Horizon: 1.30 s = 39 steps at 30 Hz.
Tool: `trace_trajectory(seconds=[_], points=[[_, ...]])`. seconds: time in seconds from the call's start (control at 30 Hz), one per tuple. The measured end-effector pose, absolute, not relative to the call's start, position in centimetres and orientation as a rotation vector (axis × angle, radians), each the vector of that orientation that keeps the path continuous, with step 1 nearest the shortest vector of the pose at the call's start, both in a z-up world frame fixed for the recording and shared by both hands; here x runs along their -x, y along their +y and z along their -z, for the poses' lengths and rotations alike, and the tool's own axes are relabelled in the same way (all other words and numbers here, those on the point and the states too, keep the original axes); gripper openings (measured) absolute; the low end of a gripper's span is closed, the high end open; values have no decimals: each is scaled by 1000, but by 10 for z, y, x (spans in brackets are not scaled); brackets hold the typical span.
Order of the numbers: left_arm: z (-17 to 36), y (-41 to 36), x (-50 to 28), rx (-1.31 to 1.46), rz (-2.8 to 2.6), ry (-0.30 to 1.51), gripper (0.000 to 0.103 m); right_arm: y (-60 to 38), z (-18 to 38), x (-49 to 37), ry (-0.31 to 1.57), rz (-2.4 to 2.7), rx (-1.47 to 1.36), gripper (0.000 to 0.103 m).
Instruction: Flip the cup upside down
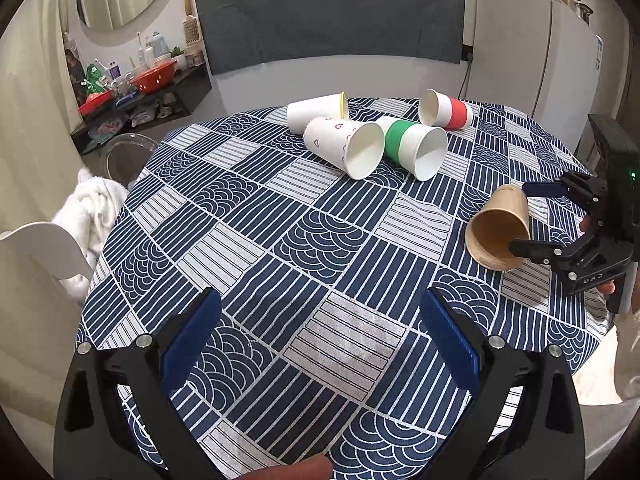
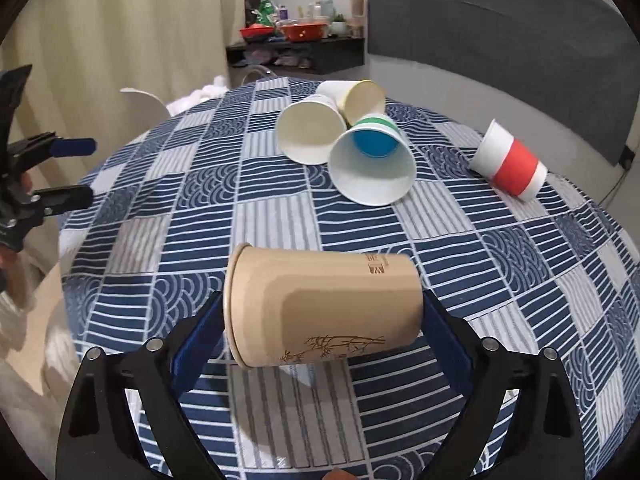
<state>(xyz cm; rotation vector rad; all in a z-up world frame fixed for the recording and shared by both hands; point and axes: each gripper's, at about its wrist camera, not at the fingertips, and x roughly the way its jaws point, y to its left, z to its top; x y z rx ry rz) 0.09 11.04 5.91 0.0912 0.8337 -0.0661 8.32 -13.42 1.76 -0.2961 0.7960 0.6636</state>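
Brown cup (image 2: 324, 306) lies sideways near the surface (image 2: 520, 264) edge, right claw (image 2: 320, 320) spread around it, unclamped; left claw (image 1: 320, 344) apart, idle; next: squeeze, lift, invert

Pretty even indoor light, soft shadows under the cups. Heavy fisheye bending with black vignette corners; brown cup (image 2: 324, 308) slightly motion-blurred at 6 o'clock.
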Motion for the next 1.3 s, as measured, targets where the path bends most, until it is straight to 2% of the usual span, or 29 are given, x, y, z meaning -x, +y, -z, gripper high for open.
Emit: trace_trajectory(seconds=[0.5,0.93,1.3], points=[[-60,51,-32,-357,239,859,97,-164,-50,-64,727,-661,220,94],[-78,-27,-87,-430,495,1025,97,-250,-20,-62,856,-643,40,94],[-64,-102,-122,-654,586,1134,97,-259,-2,-32,890,-649,174,95]])
